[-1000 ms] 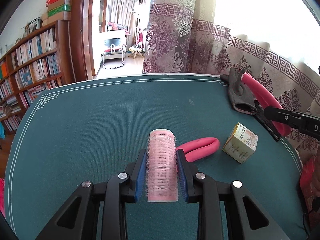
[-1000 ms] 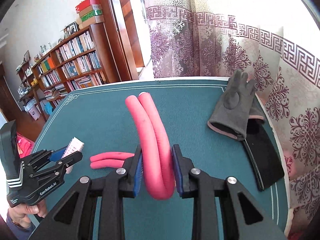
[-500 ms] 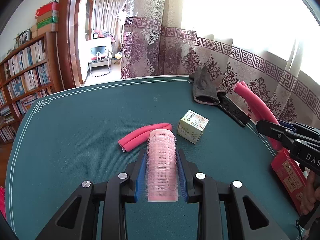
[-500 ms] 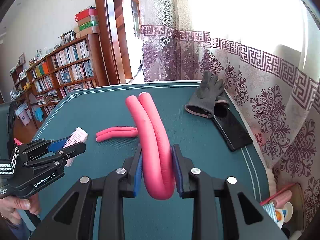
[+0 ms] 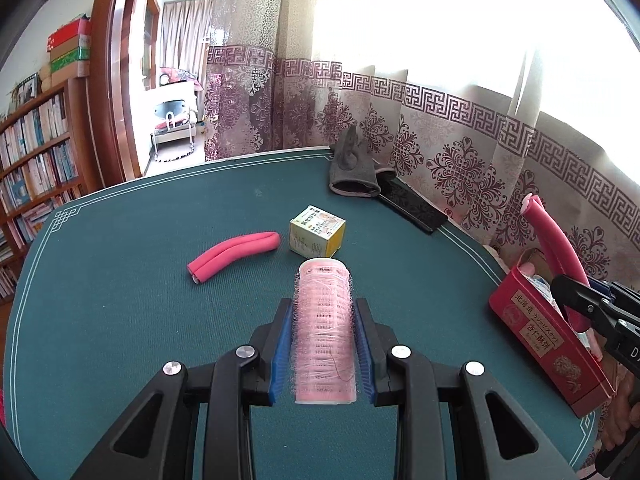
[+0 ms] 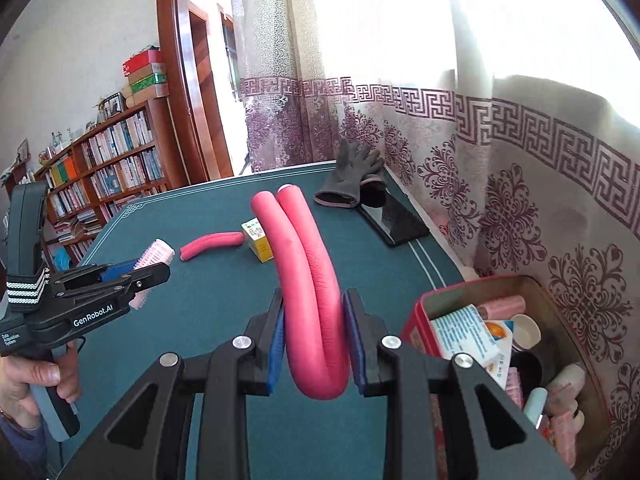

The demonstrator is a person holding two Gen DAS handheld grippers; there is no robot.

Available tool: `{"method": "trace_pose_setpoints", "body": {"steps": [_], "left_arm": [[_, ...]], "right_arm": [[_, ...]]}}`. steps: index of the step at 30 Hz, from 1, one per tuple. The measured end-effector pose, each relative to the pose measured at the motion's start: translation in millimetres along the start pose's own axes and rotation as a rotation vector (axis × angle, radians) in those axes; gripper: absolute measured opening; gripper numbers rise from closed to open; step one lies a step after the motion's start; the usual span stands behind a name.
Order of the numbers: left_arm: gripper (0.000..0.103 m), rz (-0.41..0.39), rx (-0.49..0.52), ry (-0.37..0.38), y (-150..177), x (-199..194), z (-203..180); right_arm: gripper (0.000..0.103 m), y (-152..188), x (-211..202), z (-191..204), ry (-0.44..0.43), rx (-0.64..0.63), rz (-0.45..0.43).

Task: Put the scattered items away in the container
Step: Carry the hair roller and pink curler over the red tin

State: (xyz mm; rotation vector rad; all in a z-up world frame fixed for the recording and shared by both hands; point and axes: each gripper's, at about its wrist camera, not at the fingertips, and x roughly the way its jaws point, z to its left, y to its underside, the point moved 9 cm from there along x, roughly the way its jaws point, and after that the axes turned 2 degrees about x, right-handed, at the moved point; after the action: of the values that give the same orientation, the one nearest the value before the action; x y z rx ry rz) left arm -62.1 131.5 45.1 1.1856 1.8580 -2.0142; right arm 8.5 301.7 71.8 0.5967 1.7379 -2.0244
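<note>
Both grippers grip: left [image 5: 324, 336] a roller [image 5: 324, 332], right [image 6: 314, 340] a rod [image 6: 310, 288]; we should release only above the tin [image 6: 416, 316].

A green-topped table [image 5: 120, 300] carries a small yellow box [image 5: 317, 231]; a folded pink foam roller [image 5: 234, 255] lies left of the box, a grey glove [image 5: 352, 172] and black phone [image 5: 412, 206] beyond it, a red tin [image 5: 548, 344] to its right.

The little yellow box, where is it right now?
The little yellow box sits on the green table near the middle of the left wrist view, just right of the loose pink foam roller and in front of the grey glove.
</note>
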Motion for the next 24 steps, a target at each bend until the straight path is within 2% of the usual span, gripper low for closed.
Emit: {"method": "trace_pose_setpoints", "body": {"steps": [5, 9, 12, 18, 24], "left_arm": [[0.031, 0.005, 0.032, 0.04, 2.8, 0.7, -29.2], [0.031, 0.017, 0.056, 0.069, 6.9, 3.2, -51.3], [0.031, 0.028, 0.085, 0.082, 9.8, 5.4, -67.3], [0.031, 0.031, 0.124, 0.095, 9.6, 3.8, -87.5], [0.031, 0.036, 0.151, 0.136, 5.9, 6.4, -111.4]], "right_arm": [[0.03, 22.3, -31.6, -65.7, 0.136, 0.079, -0.003], [0.03, 39.0, -42.2, -107.0, 0.196, 0.154, 0.021], [0.03, 50.7, -37.8, -121.1, 0.181, 0.205, 0.046], [0.047, 65.8, -32.1, -127.6, 0.133, 0.265, 0.069], [0.047, 73.5, -44.5, -128.6, 0.158, 0.224, 0.047]]}}
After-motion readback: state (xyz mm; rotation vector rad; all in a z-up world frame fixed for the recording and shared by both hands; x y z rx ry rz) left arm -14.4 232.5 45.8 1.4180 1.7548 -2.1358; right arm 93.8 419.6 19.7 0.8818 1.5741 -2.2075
